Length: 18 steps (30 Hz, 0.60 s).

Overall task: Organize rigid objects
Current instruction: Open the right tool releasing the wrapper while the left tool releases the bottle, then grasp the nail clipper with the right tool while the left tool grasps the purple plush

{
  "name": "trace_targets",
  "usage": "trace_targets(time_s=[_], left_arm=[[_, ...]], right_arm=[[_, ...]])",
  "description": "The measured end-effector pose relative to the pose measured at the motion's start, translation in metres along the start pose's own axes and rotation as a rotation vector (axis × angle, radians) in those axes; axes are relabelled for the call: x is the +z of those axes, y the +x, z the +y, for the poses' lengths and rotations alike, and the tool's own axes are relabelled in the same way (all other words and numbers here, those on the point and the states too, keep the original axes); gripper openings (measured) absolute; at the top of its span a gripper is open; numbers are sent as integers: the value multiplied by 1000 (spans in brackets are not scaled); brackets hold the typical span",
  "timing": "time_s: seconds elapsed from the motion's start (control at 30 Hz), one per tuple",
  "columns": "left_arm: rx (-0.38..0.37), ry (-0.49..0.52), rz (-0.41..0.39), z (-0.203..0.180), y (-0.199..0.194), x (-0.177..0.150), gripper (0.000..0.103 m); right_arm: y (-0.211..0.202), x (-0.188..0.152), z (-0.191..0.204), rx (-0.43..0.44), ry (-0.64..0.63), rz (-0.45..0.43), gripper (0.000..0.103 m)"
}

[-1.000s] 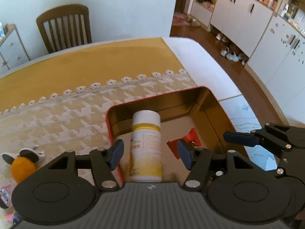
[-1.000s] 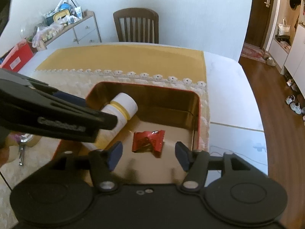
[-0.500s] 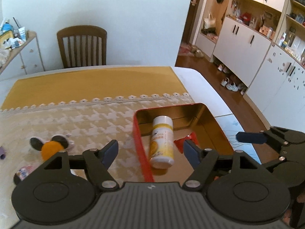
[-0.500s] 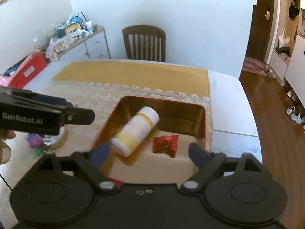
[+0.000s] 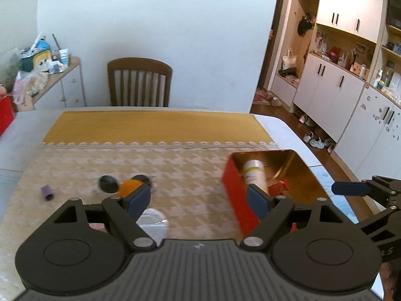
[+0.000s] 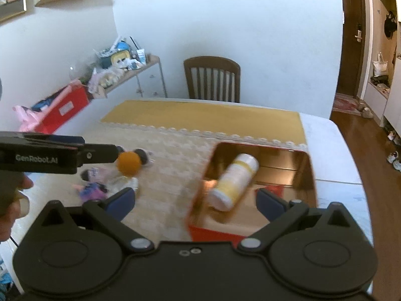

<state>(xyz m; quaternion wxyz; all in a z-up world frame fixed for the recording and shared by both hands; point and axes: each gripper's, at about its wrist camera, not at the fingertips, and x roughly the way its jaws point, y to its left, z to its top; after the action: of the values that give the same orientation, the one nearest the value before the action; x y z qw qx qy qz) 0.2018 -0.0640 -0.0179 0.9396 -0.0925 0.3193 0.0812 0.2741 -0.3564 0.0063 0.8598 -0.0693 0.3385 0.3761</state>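
Left gripper (image 5: 199, 202): held above the patterned tablecloth (image 5: 175, 170) with its jaws spread wide and nothing between them — the blue pads (image 5: 139, 200) frame bare cloth.
Right gripper (image 6: 195, 202): also spread wide and empty, poised over the near edge of the red tin (image 6: 215, 234).
Red tin: sits on the right side of the table (image 5: 283, 125), gold inside, its wall (image 5: 238, 200) just beside the left gripper's right pad.
Bottle (image 6: 234, 181): white with a yellow band, lying on its side inside the tin, cap end toward the far wall.
Red wrapper (image 5: 279, 186): inside the tin as well, just beside the bottle — partly hidden in the right wrist view.
Orange ball toy (image 6: 129, 163): on the cloth left of the tin, with dark round ears.
Other loose items: a small purple piece (image 5: 46, 192), a clear lidded container (image 5: 153, 225) and a blurred purple figure (image 6: 92, 192).
Background: a wooden chair (image 5: 139, 82) at the far side.
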Motion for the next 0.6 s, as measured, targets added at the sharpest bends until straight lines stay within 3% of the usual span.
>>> trace_targets(time_s=[0.27, 0.6], left_arm=[[10, 3, -12, 59, -21, -21, 84], [-51, 16, 52, 102, -8, -53, 84]], right_arm=[[14, 1, 48, -3, -4, 15, 103], [51, -13, 95, 15, -23, 102, 101]])
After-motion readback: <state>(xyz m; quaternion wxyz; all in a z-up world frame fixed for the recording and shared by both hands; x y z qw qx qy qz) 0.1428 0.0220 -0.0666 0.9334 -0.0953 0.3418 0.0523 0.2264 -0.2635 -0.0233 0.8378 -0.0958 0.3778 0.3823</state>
